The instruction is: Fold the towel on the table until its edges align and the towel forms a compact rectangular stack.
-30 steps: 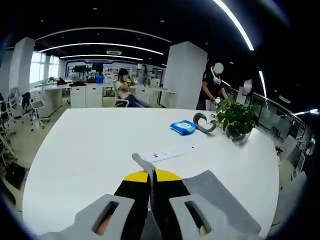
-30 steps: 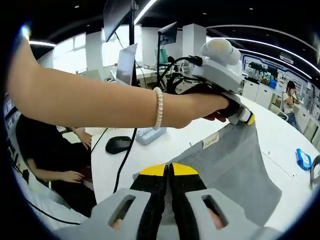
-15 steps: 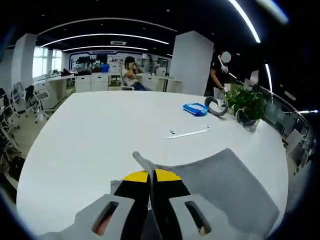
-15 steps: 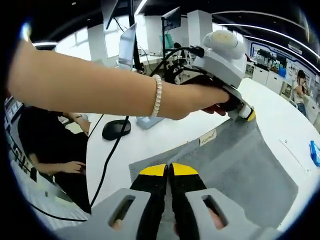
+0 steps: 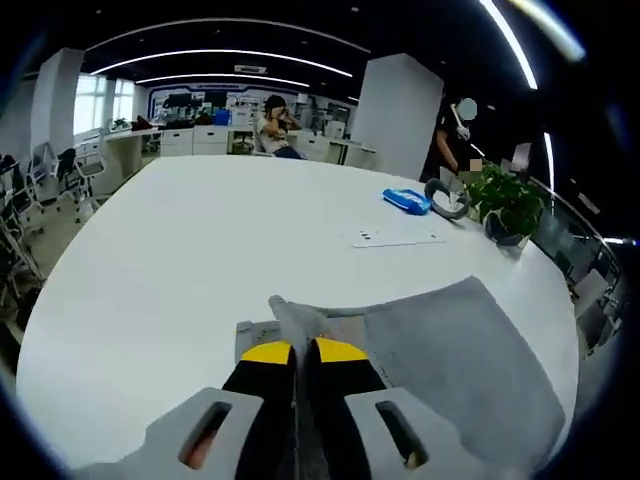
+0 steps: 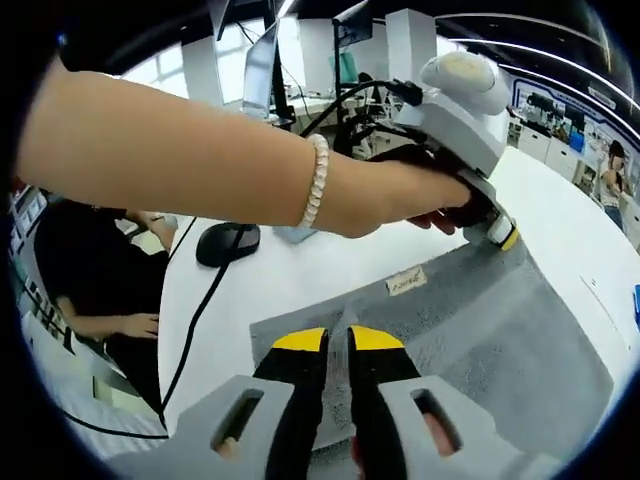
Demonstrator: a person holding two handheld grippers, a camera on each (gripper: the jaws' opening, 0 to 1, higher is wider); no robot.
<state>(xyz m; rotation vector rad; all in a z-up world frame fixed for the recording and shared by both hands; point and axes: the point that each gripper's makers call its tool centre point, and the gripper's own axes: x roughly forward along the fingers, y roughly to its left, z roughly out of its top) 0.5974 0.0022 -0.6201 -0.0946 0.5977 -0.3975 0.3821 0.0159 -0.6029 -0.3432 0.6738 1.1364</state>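
A grey towel [image 5: 450,350] lies spread on the white table [image 5: 180,260], with a folded layer near its left edge. My left gripper [image 5: 297,352] is shut on one towel corner, and a tuft of cloth sticks up between the yellow tips. My right gripper [image 6: 337,340] is shut on the adjacent corner of the towel [image 6: 490,330], close to its white label [image 6: 405,282]. Beyond the label, in the right gripper view, the left gripper [image 6: 495,230] is held low at the towel's far corner by a person's hand, whose arm [image 6: 200,160] crosses the view.
A blue pack [image 5: 405,200], a grey curved object [image 5: 447,196], a potted plant [image 5: 505,205] and a white strip [image 5: 395,237] sit at the table's far right. A black mouse [image 6: 228,241] with its cable, monitors and a seated person [image 6: 90,310] are off the towel's near side.
Both grippers have come down toward the table with the towel edge. The towel, which hung sloping a second ago, now lies flatter on the tabletop.
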